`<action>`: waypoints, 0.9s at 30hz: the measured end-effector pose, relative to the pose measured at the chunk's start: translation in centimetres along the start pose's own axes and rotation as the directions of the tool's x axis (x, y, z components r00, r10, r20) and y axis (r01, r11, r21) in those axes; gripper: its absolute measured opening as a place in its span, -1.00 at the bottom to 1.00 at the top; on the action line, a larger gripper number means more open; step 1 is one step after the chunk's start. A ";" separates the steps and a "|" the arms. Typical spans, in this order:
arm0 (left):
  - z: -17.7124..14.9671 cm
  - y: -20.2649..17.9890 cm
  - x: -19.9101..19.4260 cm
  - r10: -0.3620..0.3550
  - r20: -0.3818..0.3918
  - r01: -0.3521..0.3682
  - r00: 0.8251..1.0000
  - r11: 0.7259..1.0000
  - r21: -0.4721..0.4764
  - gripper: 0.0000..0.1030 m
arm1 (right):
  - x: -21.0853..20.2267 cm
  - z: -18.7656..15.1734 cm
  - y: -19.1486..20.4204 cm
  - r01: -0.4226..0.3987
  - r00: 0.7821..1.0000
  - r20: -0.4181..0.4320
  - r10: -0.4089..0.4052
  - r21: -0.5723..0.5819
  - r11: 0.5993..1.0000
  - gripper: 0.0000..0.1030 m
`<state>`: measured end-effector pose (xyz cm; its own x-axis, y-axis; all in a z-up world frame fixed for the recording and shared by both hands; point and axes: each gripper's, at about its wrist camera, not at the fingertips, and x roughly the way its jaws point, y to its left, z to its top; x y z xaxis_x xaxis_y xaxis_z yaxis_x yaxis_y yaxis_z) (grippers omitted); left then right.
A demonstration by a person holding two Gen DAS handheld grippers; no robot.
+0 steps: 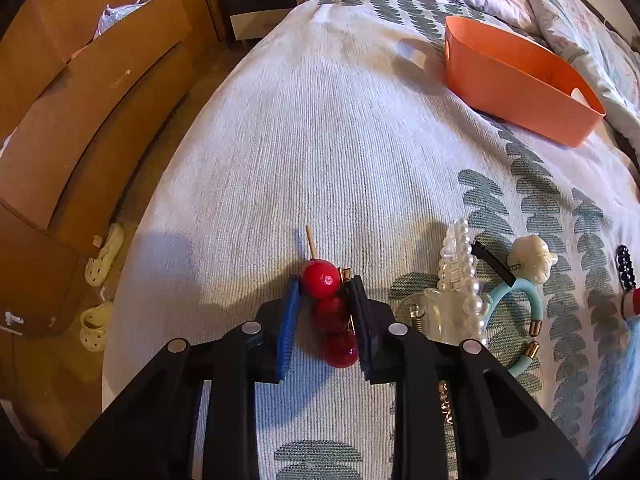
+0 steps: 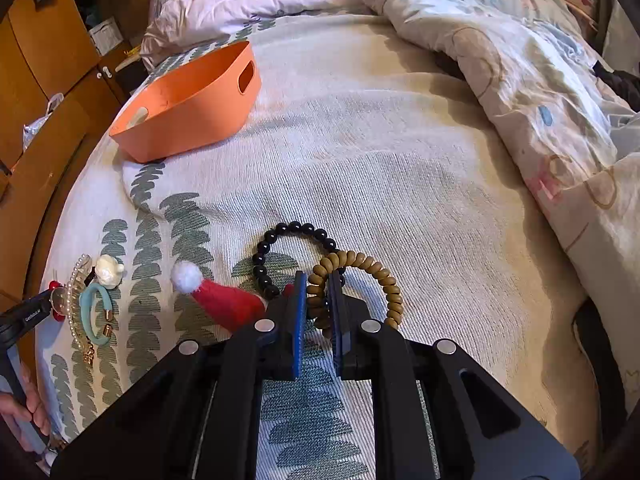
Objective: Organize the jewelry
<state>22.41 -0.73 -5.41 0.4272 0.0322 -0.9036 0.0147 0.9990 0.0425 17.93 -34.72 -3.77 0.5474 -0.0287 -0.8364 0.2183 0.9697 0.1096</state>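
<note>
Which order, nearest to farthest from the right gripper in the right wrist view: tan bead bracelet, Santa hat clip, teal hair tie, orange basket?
From the right gripper:
1. tan bead bracelet, one side between the fingers.
2. Santa hat clip, just left on the bedspread.
3. teal hair tie, far left near the bed edge.
4. orange basket, ahead and upper left.

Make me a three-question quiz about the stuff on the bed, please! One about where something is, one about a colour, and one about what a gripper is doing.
1. Where is the basket?
A. On the bed
B. On the floor
C. On the drawers

2. What colour is the round-bead bracelet?
A. White
B. Black
C. Pink

3. What is the left gripper doing?
A. Hanging open over the basket
B. Holding the Santa hat
C. Closed on the red ball hair clip

Answers: 1 A, it sits on the blanket. 2 B, its beads are shiny black. 3 C, both pads press against the red balls.
</note>
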 end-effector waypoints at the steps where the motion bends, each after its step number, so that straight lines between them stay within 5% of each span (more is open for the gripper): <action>1: 0.0 0.1 0.0 -0.003 -0.001 0.003 1.000 1.000 0.001 -0.50 | -0.1 0.0 0.0 0.001 1.000 0.003 -0.001 0.002 1.000 -0.78; 18: -0.5 2.1 -4.5 -0.065 0.033 0.066 0.997 0.996 -0.055 -0.51 | -7.3 0.5 0.2 -0.097 0.989 0.121 0.089 0.060 0.993 -0.78; 27: -2.9 2.4 -9.6 -0.095 0.086 0.098 0.992 0.995 -0.029 -0.51 | -13.1 -3.4 -0.6 -0.117 0.981 0.166 0.105 0.064 0.991 -0.78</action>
<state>15.68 1.44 2.14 0.5003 -0.0659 -0.8633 0.0304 0.9978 -0.0585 7.84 -34.15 5.31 0.6937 0.0335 -0.7195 0.2043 0.9487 0.2411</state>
